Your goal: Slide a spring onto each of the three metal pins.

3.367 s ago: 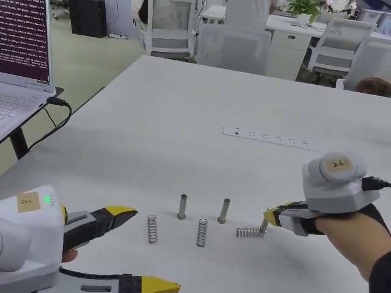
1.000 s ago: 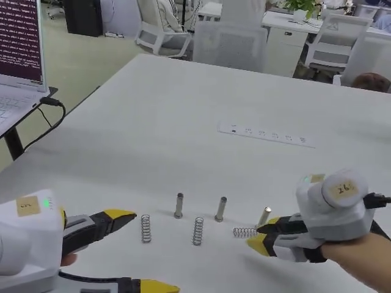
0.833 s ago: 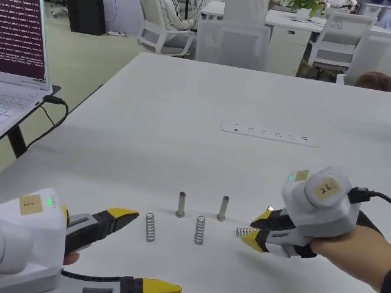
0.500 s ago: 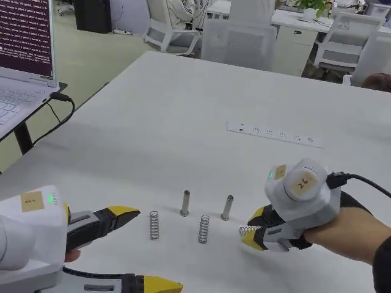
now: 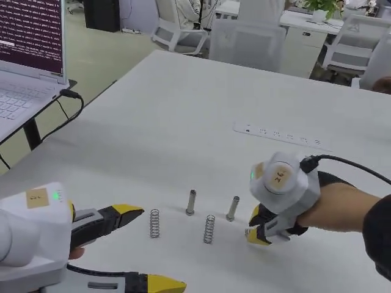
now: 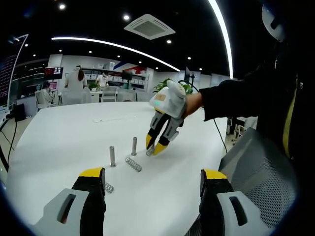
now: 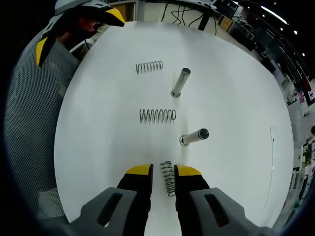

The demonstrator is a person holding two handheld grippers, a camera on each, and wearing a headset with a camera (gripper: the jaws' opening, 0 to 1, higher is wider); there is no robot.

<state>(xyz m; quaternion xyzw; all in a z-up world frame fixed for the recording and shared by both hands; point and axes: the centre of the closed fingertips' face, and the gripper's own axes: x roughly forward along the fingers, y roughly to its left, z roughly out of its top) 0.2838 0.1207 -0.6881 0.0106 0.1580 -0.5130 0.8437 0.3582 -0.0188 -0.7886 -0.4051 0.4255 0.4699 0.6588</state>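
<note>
Two metal pins (image 5: 191, 202) (image 5: 233, 209) stand upright on the white table (image 5: 183, 122). Beside them lie two springs (image 5: 154, 223) (image 5: 209, 229). My right gripper (image 5: 254, 227) is down on the table to the right of them. In the right gripper view its jaws (image 7: 164, 170) stand narrowly open around a third spring (image 7: 169, 178), with a small gap on one side. Beyond it I see the pins (image 7: 179, 82) (image 7: 194, 136) and the other springs (image 7: 149, 66) (image 7: 157, 115). My left gripper (image 5: 143, 247) hovers wide open at the near left and holds nothing. A third pin is hidden.
A laptop (image 5: 27, 67) sits at the far left with a black cable (image 5: 67, 110) trailing off the table edge. A white power strip (image 5: 281, 135) lies further back. Office chairs (image 5: 244, 43) stand beyond the table. The right gripper's cable (image 5: 348, 163) runs to the right.
The right gripper has moved left and down from beside the lying spring until its jaws stand around it. The left gripper stays put. The head camera has shifted.
</note>
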